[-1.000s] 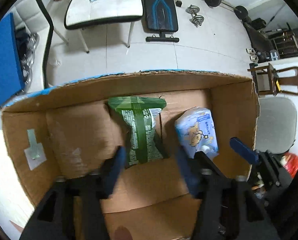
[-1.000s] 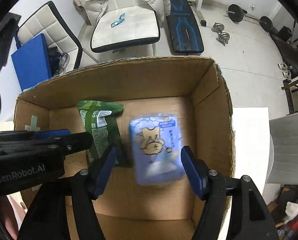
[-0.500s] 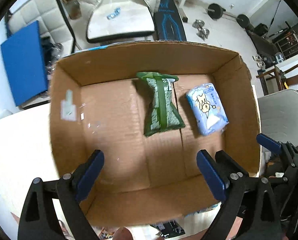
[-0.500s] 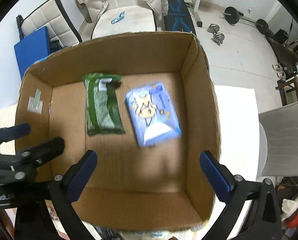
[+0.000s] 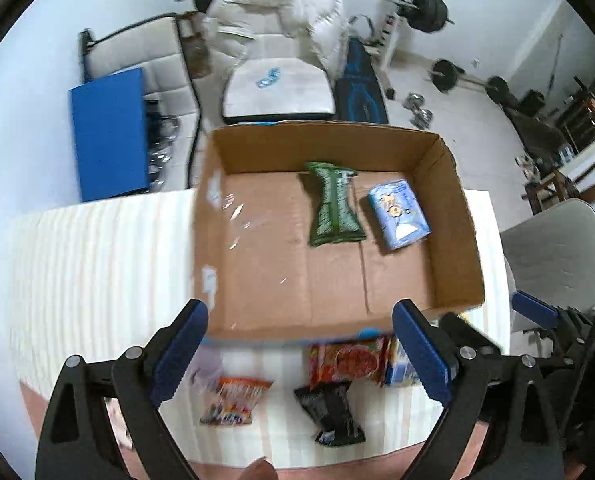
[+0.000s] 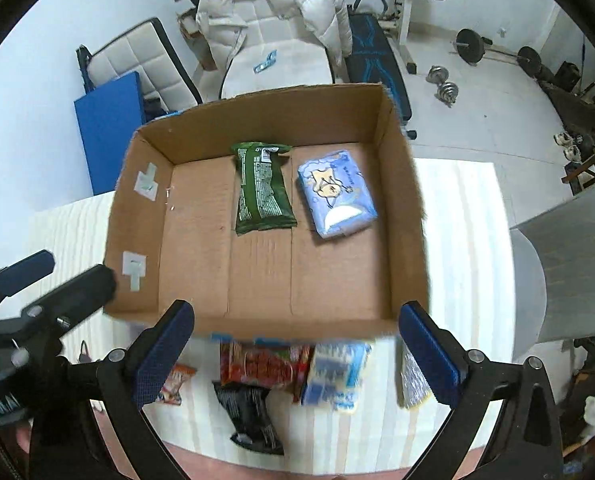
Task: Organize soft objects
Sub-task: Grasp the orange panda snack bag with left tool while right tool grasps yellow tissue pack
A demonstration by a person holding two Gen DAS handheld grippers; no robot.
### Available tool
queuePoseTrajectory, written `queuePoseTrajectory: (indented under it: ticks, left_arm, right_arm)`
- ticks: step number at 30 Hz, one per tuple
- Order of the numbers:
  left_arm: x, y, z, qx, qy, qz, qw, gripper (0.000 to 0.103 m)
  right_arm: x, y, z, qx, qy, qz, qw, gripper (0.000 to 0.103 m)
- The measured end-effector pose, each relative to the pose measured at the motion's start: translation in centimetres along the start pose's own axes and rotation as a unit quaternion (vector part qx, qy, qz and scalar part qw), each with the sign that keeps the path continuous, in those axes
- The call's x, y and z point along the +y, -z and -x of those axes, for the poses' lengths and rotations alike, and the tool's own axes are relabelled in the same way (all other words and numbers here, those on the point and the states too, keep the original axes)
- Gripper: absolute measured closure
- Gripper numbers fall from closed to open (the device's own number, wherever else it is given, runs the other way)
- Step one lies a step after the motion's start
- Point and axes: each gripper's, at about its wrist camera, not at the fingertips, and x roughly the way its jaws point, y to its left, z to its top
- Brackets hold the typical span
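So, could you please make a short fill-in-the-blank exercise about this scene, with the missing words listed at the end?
1. Inside the cardboard box lie exactly ____ packets.
2. The blue tissue pack lies to the right of the ____ packet.
3. The black packet lies on the striped tablecloth, ____ the box.
4. Both the left gripper and the right gripper have their jaws ____.

Missing words: two; green; outside; open
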Motion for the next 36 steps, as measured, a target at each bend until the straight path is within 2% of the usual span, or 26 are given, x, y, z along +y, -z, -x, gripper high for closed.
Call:
queuePoseTrajectory:
  ticks: [4, 5, 8, 11, 13, 14, 15, 20, 22, 23, 24, 26, 29, 33, 36]
  left_arm:
    - [1.9, 4.6, -0.2, 0.007, -0.043, 0.016, 0.9989, 0.008]
    - [2.5, 5.9, -1.2, 0.023, -0.058, 0.018, 0.9979, 0.008]
    - [3.9, 9.0, -4.9, 0.074, -0.074, 0.011, 0.9944, 0.008]
    - [4.9, 11.3, -8.9, 0.119, -0.094, -0.008, 0.9885, 0.009]
    - [5.3, 12.1, -11.3, 0.136, -0.103, -0.023, 0.9850, 0.009]
    - [5.4, 12.5, -12.5, 0.146, -0.106, -0.028, 0.9833, 0.009]
    - [5.5, 12.8, -13.7, 0.157, -0.107, -0.035, 0.9811, 0.009]
    - [6.0, 13.7, -18.2, 0.207, -0.096, -0.054, 0.9721, 0.009]
    - [6.2, 13.7, -19.4, 0.216, -0.095, -0.054, 0.9704, 0.009]
    - [6.3, 13.6, -19.8, 0.217, -0.088, -0.051, 0.9710, 0.011]
    - [6.4, 13.6, -19.8, 0.217, -0.084, -0.049, 0.9714, 0.016]
    - [6.5, 13.6, -20.4, 0.228, -0.075, -0.043, 0.9698, 0.037]
    - [7.1, 13.6, -20.2, 0.227, -0.045, -0.011, 0.9728, 0.055]
    - [7.9, 15.1, -19.8, 0.230, -0.024, 0.031, 0.9725, 0.056]
    - [7.7, 17.3, -19.3, 0.240, -0.012, 0.043, 0.9696, 0.056]
  right_arm:
    - [-1.7, 4.0, 0.0, 0.021, 0.003, -0.013, 1.000, 0.000]
    - [-2.1, 5.2, -0.7, 0.035, 0.005, -0.016, 0.999, 0.000]
    - [-3.2, 7.6, -3.6, 0.077, 0.003, -0.034, 0.996, 0.000]
    - [-3.9, 8.9, -6.6, 0.098, 0.002, -0.055, 0.994, 0.000]
    - [-4.0, 9.3, -8.6, 0.103, 0.015, -0.057, 0.993, 0.009]
    - [-4.0, 9.2, -9.5, 0.109, 0.018, -0.060, 0.992, 0.019]
    - [-4.1, 9.2, -10.7, 0.116, 0.017, -0.067, 0.991, 0.023]
    - [-4.2, 8.8, -14.1, 0.135, 0.033, -0.083, 0.987, 0.023]
    - [-4.5, 8.8, -15.3, 0.149, 0.029, -0.095, 0.984, 0.030]
    - [-4.6, 8.9, -15.6, 0.155, 0.024, -0.101, 0.982, 0.037]
    - [-4.8, 9.0, -15.8, 0.155, 0.022, -0.105, 0.982, 0.037]
    - [-4.8, 9.1, -15.6, 0.154, 0.024, -0.100, 0.983, 0.037]
    - [-4.9, 10.1, -15.5, 0.168, 0.021, -0.093, 0.981, 0.037]
    - [-4.8, 13.1, -15.1, 0.197, 0.020, -0.073, 0.978, 0.037]
    - [-4.8, 15.4, -14.9, 0.216, 0.014, -0.065, 0.974, 0.037]
